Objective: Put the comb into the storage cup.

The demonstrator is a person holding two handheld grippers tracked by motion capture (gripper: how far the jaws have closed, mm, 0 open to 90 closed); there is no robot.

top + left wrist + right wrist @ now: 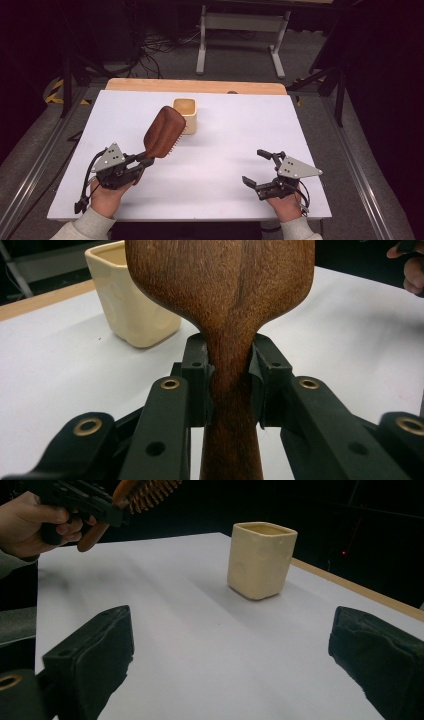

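The left gripper [142,162] clamps the wooden hairbrush [162,132] by its handle, head raised just before the cream cup [186,114], hiding part of it. The right gripper [260,167] gapes wide, holding nothing.

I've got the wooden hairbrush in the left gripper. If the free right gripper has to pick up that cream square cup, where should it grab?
Grip the cream cup across two opposite flat walls, just below the rim, coming in level from the near side. It stands upright with its mouth open, alone on the white table. The right gripper is open and empty. The hairbrush, clamped at its neck by the left gripper, hangs beside the cup, so avoid that side.
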